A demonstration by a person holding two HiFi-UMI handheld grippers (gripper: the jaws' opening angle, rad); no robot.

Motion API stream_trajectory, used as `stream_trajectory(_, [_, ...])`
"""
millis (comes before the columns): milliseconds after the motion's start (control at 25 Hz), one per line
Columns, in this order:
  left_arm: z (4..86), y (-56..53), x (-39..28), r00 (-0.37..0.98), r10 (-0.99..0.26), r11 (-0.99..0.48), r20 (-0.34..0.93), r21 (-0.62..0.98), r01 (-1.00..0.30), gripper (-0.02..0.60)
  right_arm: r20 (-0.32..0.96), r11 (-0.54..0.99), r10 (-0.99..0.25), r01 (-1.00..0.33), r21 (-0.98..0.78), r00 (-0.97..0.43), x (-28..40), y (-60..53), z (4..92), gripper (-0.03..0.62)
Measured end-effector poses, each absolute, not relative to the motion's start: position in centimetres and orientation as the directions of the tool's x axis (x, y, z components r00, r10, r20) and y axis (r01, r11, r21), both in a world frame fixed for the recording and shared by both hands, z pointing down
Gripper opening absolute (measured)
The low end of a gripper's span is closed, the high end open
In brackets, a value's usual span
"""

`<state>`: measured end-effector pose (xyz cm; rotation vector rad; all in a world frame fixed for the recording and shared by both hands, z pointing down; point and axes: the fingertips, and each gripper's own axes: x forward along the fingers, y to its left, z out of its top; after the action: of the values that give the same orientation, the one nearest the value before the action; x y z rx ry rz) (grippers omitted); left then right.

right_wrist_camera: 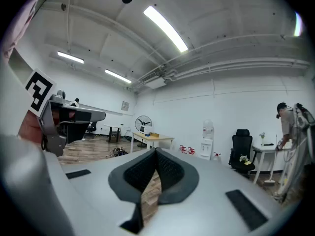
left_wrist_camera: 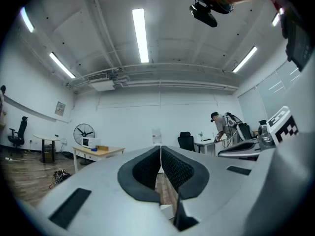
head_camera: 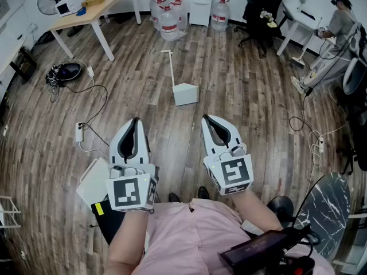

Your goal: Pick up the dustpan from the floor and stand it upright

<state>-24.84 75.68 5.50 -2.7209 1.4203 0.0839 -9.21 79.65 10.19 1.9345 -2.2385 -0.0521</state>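
The white dustpan [head_camera: 185, 93] sits on the wood floor ahead of me, its long thin handle [head_camera: 170, 67] running away from me. I cannot tell from this angle whether it stands or lies. My left gripper [head_camera: 135, 120] is held low and near me, left of the pan and well short of it, jaws closed tip to tip on nothing. My right gripper [head_camera: 206, 118] hangs level with it, just right of the pan's line, also shut and empty. In the gripper views, the left gripper [left_wrist_camera: 160, 147] and right gripper [right_wrist_camera: 156, 151] show dark pads pressed together.
A wooden table [head_camera: 94, 7] stands far left, water bottles [head_camera: 169, 16] and an office chair [head_camera: 264, 10] at the back. A person [head_camera: 338, 33] works far right. A power strip with cables [head_camera: 79, 132] and a white flat box [head_camera: 94, 179] lie left; a marble table [head_camera: 327, 205] is near right.
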Motion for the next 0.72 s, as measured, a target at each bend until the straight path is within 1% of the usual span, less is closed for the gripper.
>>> stream_trajectory(240, [5.5, 75.3, -26.7, 0.571, -0.817, -0.569, -0.085, -0.044, -0.821, 0.015, 0.107, 0.152, -0.985, -0.977, 0.149, -0.137, -11.1, 79.2, 10.2, 0.002])
stream_trajectory(440, [5.6, 74.7, -29.5, 0.567, -0.819, -0.565, -0.091, -0.048, -0.824, 0.015, 0.098, 0.134, -0.988, -0.979, 0.156, -0.12, -13.1, 78.5, 10.3, 0.002])
stream_trajectory(560, [5.9, 74.1, -31.4, 0.566, -0.82, -0.563, -0.088, -0.056, -0.825, 0.015, 0.087, 0.129, -0.989, -0.983, 0.131, -0.118, -14.2, 77.7, 10.4, 0.002])
stream_trajectory(640, [6.4, 73.7, -32.4, 0.562, -0.823, -0.56, -0.079, -0.053, -0.827, 0.015, 0.089, 0.137, -0.988, -0.984, 0.117, -0.127, -14.9, 77.2, 10.5, 0.073])
stream_trajectory(720, [6.9, 73.2, -33.0, 0.558, -0.827, -0.557, -0.068, -0.044, -0.83, 0.015, 0.087, 0.141, -0.987, -0.983, 0.116, -0.131, -15.2, 76.7, 10.4, 0.102])
